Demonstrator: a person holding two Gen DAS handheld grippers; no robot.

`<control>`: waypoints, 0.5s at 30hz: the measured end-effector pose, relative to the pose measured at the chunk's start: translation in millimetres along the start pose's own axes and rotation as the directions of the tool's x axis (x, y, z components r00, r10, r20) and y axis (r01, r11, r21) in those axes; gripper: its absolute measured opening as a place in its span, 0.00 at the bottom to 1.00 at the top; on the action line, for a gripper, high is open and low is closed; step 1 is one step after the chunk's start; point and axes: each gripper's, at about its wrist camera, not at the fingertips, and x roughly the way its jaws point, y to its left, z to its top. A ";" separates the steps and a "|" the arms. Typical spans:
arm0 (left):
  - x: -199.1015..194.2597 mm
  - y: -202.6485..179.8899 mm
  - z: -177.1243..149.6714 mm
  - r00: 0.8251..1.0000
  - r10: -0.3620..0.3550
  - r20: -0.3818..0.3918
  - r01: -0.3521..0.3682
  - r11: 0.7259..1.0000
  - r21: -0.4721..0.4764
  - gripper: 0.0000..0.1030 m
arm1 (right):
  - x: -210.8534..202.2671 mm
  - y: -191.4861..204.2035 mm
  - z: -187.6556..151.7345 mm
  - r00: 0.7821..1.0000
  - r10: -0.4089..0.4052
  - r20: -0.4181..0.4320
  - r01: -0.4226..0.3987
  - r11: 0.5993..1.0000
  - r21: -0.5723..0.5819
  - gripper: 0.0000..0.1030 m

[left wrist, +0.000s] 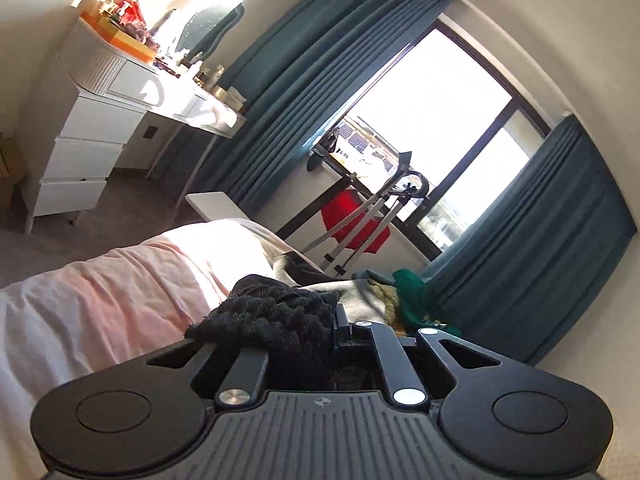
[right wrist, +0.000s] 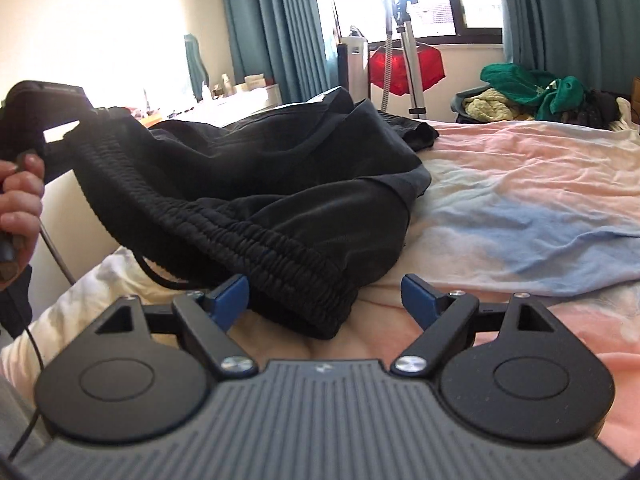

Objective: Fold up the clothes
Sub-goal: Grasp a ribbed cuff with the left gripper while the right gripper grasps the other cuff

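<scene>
- At the far left of the right wrist view, a person's hand point(right wrist: 18, 200) grips a handle with a cable trailing down from it.
- From that upper-left corner, black pants point(right wrist: 248, 184) with a ribbed elastic waistband stretch down toward the lower centre, one end lifted off the bed, the rest heaped on the pink and blue bedsheet point(right wrist: 520, 208).
- At lower centre of the same view, the right gripper point(right wrist: 324, 294) stands wide open; its left blue pad lies against the waistband, its right pad is clear of the cloth, and nothing is pinched.
- At the upper right, a pile of green and yellow clothes point(right wrist: 532, 96) sits beyond the far edge of the bed, with a red garment point(right wrist: 404, 68) hanging on a stand below the window.
- In the left wrist view, a white dresser point(left wrist: 92, 120) crowded with small items fills the upper left.
- At lower centre, the left gripper point(left wrist: 340, 332) is clamped on a bunch of the black ribbed fabric, which bulges over its left finger.
- Teal curtains point(left wrist: 540, 248) frame the bright window at the right.
</scene>
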 end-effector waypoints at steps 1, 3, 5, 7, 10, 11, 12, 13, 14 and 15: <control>2.2 7.0 3.8 1.000 0.020 -0.001 -0.020 1.000 -0.008 0.08 | 8.1 4.5 -2.1 1.000 -0.006 -0.022 0.006 1.000 -0.018 0.83; 6.0 21.4 10.9 0.998 0.055 -0.002 -0.055 0.998 -0.025 0.09 | 25.9 10.3 -5.0 0.997 -0.021 -0.070 0.018 0.999 -0.044 0.83; 6.1 36.7 14.4 0.998 0.060 -0.002 -0.060 0.998 -0.034 0.09 | 43.9 12.8 -7.7 0.994 -0.036 -0.107 0.031 0.998 -0.055 0.83; 12.1 43.8 11.3 0.996 0.093 -0.018 -0.093 0.995 -0.026 0.09 | 59.6 15.3 -10.9 0.991 -0.055 -0.123 0.048 0.997 -0.058 0.82; 24.3 53.2 5.4 0.990 0.130 -0.059 -0.131 0.991 -0.026 0.10 | 76.1 13.1 -13.7 0.989 -0.078 -0.128 0.076 0.997 -0.024 0.82; 29.5 56.9 5.2 0.988 0.134 -0.071 -0.137 0.990 -0.029 0.10 | 80.3 11.2 -14.3 0.988 -0.085 -0.127 0.085 0.996 -0.005 0.81; 34.0 60.2 5.0 0.987 0.139 -0.083 -0.142 0.989 -0.032 0.10 | 84.5 9.3 -14.9 0.988 -0.092 -0.126 0.094 0.995 0.014 0.78; 36.3 62.3 4.8 0.985 0.144 -0.095 -0.148 0.988 -0.036 0.10 | 88.7 7.4 -15.4 0.987 -0.099 -0.125 0.104 0.994 0.033 0.78; 39.6 63.8 4.3 0.983 0.148 -0.109 -0.153 0.987 -0.039 0.10 | 92.1 6.6 -16.6 0.987 -0.100 -0.123 0.105 0.994 0.037 0.77; 42.1 64.8 3.0 0.981 0.152 -0.123 -0.157 0.987 -0.036 0.11 | 93.1 7.5 -17.2 0.988 -0.099 -0.116 0.103 0.994 0.030 0.73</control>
